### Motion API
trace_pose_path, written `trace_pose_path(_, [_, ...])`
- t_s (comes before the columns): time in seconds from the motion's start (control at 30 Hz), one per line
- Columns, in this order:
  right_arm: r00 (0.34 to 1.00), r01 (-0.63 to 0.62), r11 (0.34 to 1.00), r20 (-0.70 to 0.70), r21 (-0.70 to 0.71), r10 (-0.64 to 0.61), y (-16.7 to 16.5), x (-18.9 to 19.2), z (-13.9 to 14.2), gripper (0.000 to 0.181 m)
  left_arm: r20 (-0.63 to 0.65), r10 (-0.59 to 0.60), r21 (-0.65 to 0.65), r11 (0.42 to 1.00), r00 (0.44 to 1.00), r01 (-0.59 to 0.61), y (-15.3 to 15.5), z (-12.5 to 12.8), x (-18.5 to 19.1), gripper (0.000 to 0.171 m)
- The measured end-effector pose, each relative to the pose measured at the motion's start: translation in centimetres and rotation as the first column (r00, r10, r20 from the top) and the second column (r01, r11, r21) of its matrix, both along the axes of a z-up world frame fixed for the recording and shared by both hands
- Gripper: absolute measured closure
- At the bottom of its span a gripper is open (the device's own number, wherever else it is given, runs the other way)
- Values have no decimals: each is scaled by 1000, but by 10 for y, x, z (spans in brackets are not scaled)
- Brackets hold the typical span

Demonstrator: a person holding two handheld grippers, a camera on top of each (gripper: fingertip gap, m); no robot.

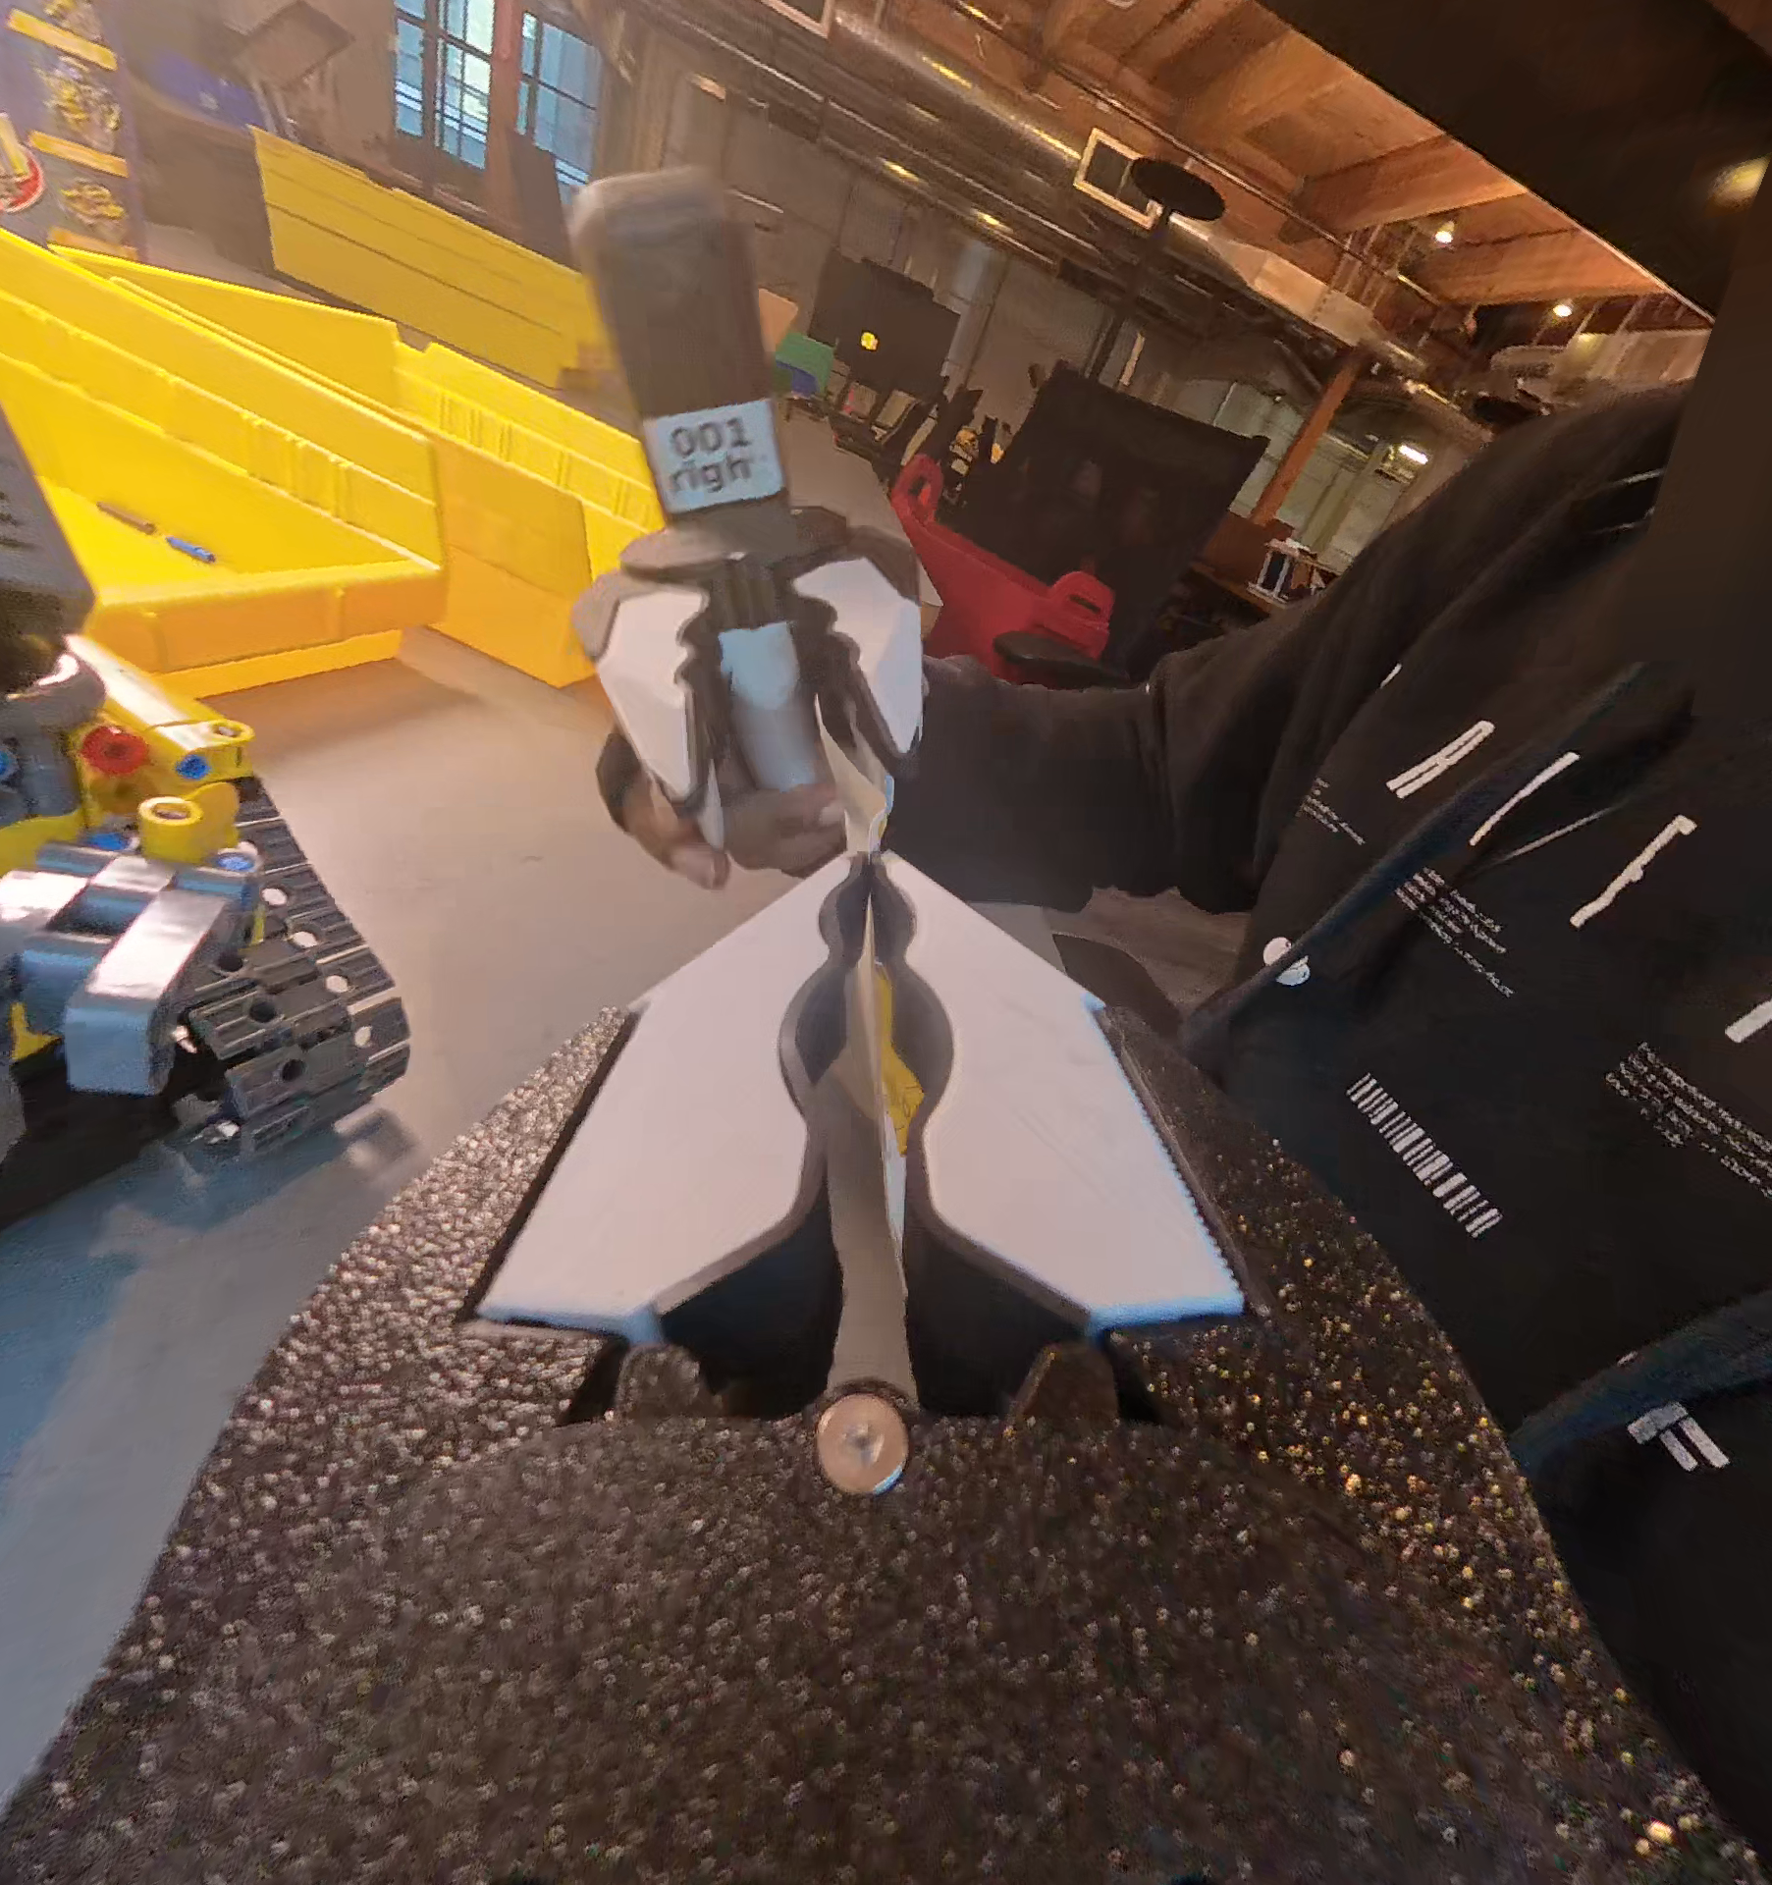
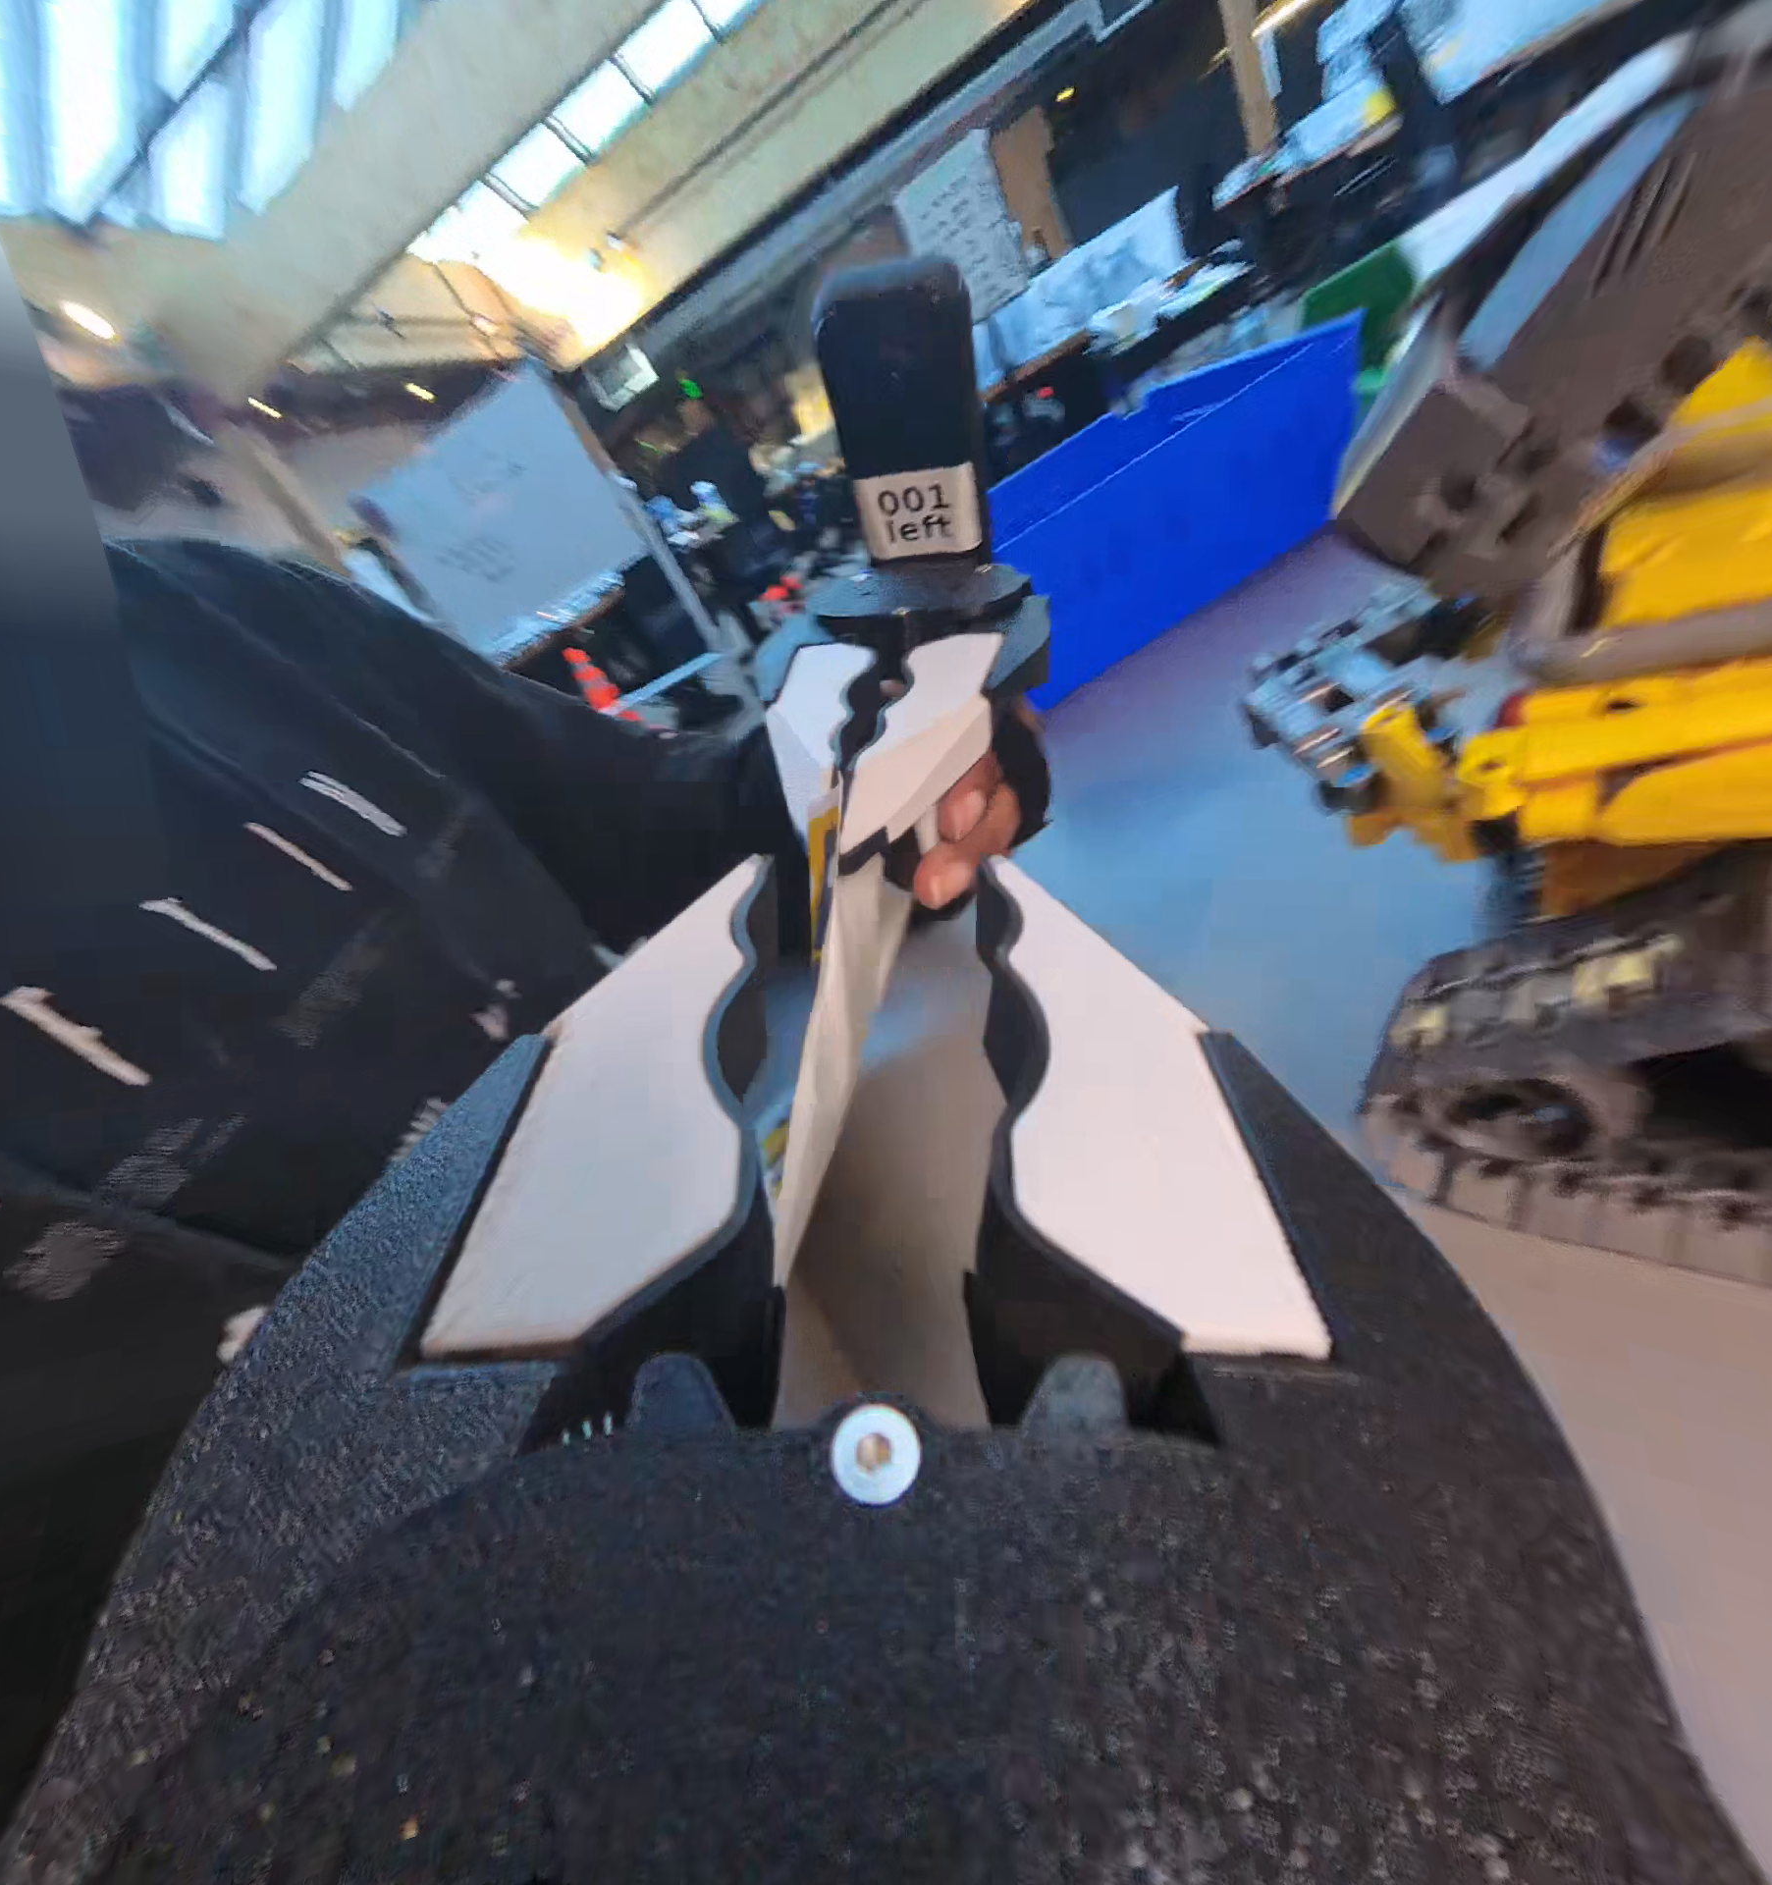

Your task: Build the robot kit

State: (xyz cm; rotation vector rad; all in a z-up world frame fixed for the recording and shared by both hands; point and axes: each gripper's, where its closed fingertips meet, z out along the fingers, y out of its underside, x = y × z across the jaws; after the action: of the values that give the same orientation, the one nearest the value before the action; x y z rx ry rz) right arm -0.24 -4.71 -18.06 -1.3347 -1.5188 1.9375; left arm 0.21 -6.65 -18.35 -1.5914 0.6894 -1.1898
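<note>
Left gripper (image 1: 869, 887) pinches a thin white-and-yellow paper sheet (image 2: 841, 1030); right gripper (image 2: 876, 877) gapes around it. Light, floppy, tearable; best held at the edges.

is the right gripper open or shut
Open: the right gripper has a wide gap between its fingers; the paper sheet passes loosely between them.

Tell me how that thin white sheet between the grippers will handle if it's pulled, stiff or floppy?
Likely floppy: the sheet bends along its length. Probably light, since the shut left hand-held gripper holds it edge-on. It may tear if pulled hard, looking paper-thin.
</note>
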Motion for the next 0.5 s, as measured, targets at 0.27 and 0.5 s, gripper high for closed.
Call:
trace_pose_path(0.27, [950, 311, 661, -252, 682, -187, 3, 0, 18, 153, -1, 126, -79, 989, 992, -125, 21, -8, -14, 171])
trace_pose_path(0.5, [968, 248, 709, -137, 660, -211, 1, -13, -10, 153, -67, 119, -5, 993, 991, -120, 17, -8, -8, 171])
